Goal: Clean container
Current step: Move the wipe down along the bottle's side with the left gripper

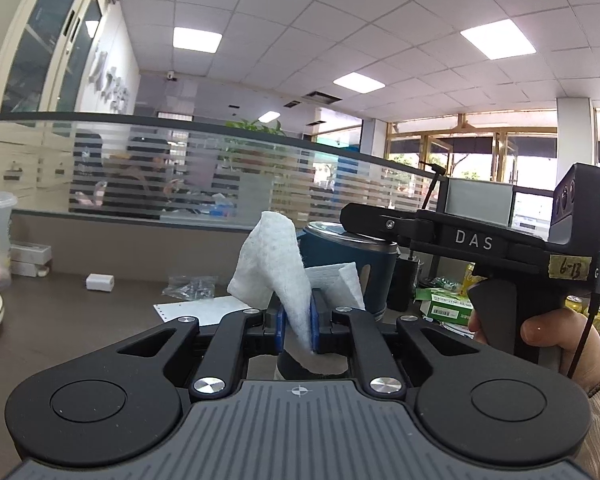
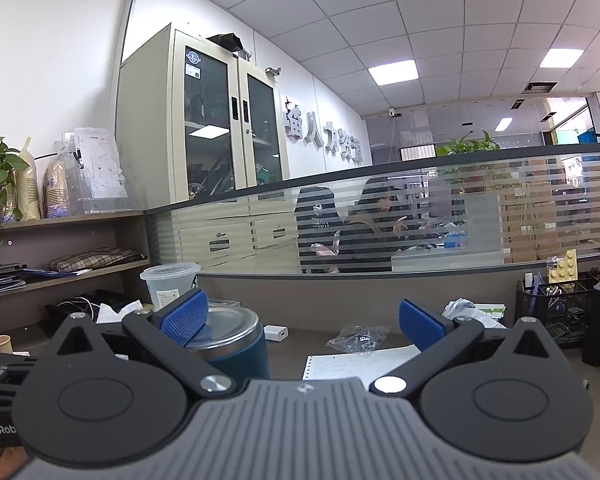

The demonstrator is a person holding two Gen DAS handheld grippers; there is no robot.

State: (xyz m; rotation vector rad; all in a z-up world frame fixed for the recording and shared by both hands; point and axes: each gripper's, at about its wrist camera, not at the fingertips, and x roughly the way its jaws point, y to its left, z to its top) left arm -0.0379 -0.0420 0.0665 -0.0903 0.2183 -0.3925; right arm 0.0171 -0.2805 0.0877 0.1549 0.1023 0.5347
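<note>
- Left hand-held gripper (image 1: 298, 330) has its blue pads pinched tight on a white cloth (image 1: 274, 272), which stands up crumpled above them
- Right hand-held gripper (image 2: 302, 320) stands wide apart with nothing between its pads; its left pad is just in front of the cup's rim, touching or not I cannot tell
- The cup (image 2: 230, 338), dark blue with a steel rim, stands upright on the worktop (image 2: 296, 344); in the left view the cup (image 1: 344, 264) is just behind the cloth, under the right tool's arm
- Whether the cup is dirty or already wiped cannot be told, so this fits either bringing the cloth to the cup or drawing it away after wiping
- Wiping would call for the cup held steady and the cloth pressed inside the rim
- The worktop is dark brown, with a printed sheet (image 2: 364, 360), a clear bag of small parts (image 2: 358, 338), a white charger (image 2: 276, 333) and a mesh organiser (image 2: 556, 304)
- The room is an office: frosted striped glass partition (image 2: 420, 216), people seated behind it, a beige cabinet (image 2: 220, 120), tiled ceiling with panel lights
</note>
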